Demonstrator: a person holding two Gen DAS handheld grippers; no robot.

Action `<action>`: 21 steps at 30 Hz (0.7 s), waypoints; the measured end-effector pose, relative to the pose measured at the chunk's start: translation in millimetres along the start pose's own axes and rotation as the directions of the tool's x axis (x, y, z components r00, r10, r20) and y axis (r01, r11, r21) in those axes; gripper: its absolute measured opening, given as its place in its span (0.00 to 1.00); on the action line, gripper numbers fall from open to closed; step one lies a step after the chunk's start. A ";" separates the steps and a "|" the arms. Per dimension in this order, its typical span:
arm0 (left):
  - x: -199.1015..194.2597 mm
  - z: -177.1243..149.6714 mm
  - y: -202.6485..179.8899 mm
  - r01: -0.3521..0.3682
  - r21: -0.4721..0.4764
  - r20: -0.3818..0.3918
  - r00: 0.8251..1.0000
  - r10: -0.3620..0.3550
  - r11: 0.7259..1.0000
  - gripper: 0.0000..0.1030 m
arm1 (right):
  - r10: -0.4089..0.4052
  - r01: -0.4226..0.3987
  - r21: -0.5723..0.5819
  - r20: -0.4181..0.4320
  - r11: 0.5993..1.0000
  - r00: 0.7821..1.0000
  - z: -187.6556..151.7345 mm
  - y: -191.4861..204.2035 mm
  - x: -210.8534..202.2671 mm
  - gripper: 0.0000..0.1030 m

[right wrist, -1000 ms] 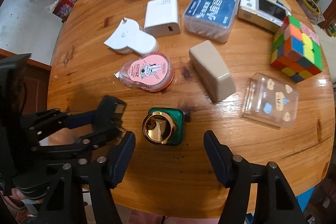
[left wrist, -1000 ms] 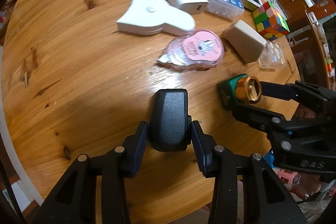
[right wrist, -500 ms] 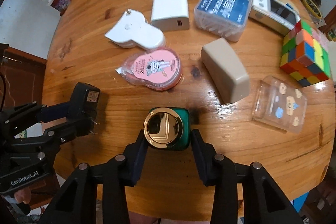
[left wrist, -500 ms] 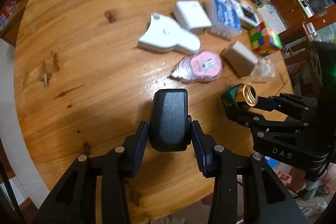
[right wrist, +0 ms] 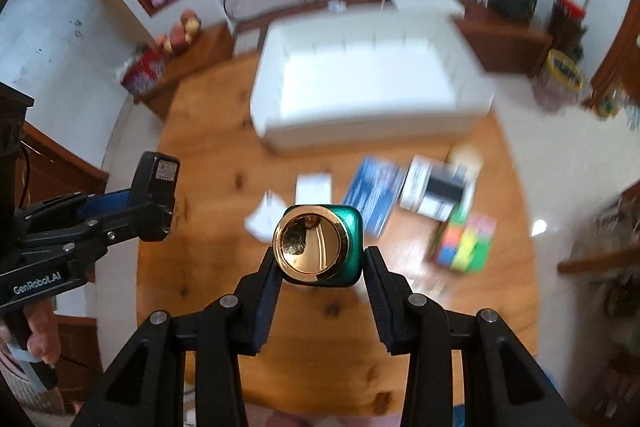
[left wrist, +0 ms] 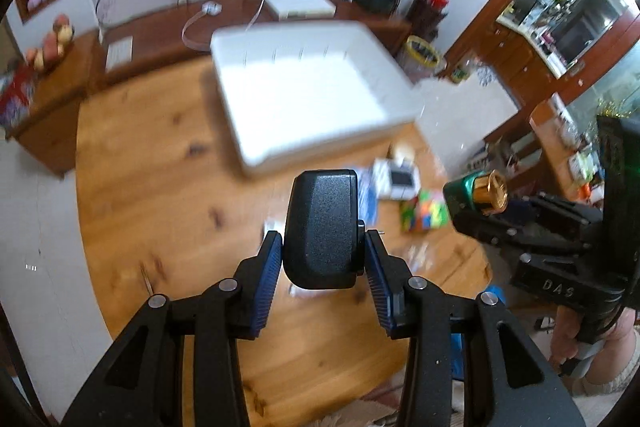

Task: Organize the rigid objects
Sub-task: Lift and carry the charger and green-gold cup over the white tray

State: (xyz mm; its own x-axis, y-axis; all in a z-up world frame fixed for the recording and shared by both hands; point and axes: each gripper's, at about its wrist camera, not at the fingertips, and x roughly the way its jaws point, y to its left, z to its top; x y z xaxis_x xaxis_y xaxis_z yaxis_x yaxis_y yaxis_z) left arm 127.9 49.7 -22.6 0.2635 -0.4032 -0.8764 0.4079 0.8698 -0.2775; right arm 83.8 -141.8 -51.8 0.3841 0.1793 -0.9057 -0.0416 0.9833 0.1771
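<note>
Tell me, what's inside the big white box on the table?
The white bin looks empty: only its pale floor and ribbed walls show in both wrist views, though blurred. The near wall hides the floor strip right behind it. The black charger and green bottle are held above the table.

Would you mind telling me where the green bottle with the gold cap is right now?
The green bottle is clamped in the right gripper, held in the air above the wooden table, short of the white bin.
</note>
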 end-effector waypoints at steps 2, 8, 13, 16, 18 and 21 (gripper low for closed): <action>-9.0 26.0 -8.8 0.007 -0.003 0.041 0.999 -0.007 1.000 0.43 | -0.015 0.016 -0.028 0.041 0.999 0.999 23.8 -1.7 -17.0 0.40; -5.2 98.3 -18.7 -0.020 -0.059 0.123 0.992 0.027 0.998 0.43 | -0.045 0.066 -0.121 0.169 0.990 0.985 117.7 -19.1 -53.4 0.40; 43.6 137.4 -5.2 -0.042 -0.152 0.111 0.992 0.059 0.987 0.43 | -0.063 0.088 -0.155 0.163 0.984 0.985 173.9 -45.0 -19.3 0.40; 89.7 151.3 13.8 -0.061 -0.237 0.076 0.994 0.081 0.970 0.43 | -0.073 0.087 -0.155 0.097 0.984 0.993 193.3 -65.1 28.9 0.40; 122.2 157.2 26.3 -0.071 -0.289 0.045 0.995 0.088 0.955 0.43 | -0.075 0.079 -0.153 0.033 0.985 0.997 198.4 -79.9 69.7 0.40; 168.9 156.1 38.9 -0.122 -0.332 -0.015 0.992 0.124 0.935 0.43 | -0.086 0.077 -0.151 -0.059 0.986 0.995 195.4 -96.1 129.7 0.40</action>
State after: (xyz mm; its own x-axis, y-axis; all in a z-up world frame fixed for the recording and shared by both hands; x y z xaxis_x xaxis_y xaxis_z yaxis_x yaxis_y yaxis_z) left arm 324.7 -28.9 -119.9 0.2991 -0.2878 -0.9098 0.0595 0.9572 -0.2832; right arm 317.8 -219.0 -111.1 0.3309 0.0953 -0.9389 -0.1508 0.9875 0.0471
